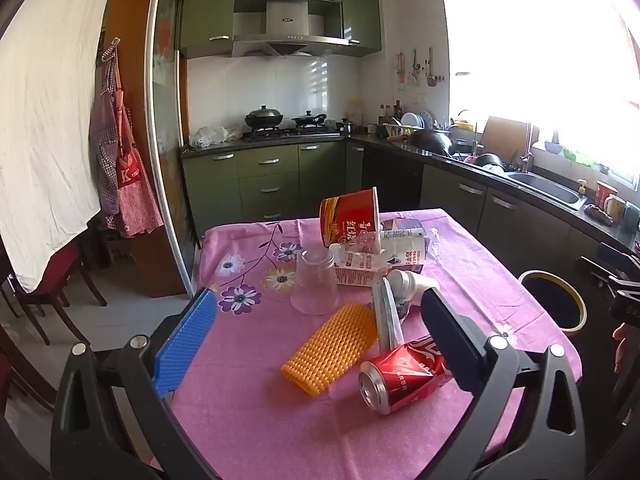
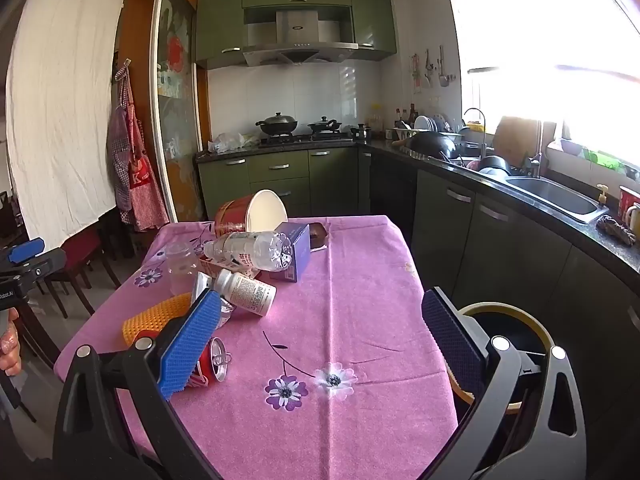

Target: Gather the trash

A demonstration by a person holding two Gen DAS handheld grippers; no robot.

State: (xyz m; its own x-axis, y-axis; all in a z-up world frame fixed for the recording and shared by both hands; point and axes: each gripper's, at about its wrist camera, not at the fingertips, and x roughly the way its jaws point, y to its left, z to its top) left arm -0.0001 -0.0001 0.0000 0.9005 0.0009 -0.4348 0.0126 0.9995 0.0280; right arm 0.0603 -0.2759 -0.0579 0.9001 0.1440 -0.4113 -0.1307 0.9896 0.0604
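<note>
Both pairs of jaws stand spread wide with nothing between the pads. Your left gripper [image 1: 318, 330] hangs over the near edge of the pink flowered tablecloth [image 1: 248, 420], and right between its fingers you've got the orange nubbed sleeve [image 1: 330, 350] lying flat, with the crushed red soda can [image 1: 404, 372] on its side just beside it, close to the dark pad. Past those, a clear plastic cup [image 1: 316, 282] sits upside down, and a white pill bottle [image 1: 408, 284] leans among the cartons. Behind that heap, the red instant-noodle bowl [image 1: 350, 216] is tipped on its side. Your right gripper [image 2: 320, 340] hovers over bare cloth, its blue pad in front of the can [image 2: 212, 364]. A clear water bottle [image 2: 248, 250] lies across the pile beside a purple box [image 2: 296, 250]. Off the table's right side, the round trash bin [image 2: 508, 320] stands open, near your right gripper's dark pad.
</note>
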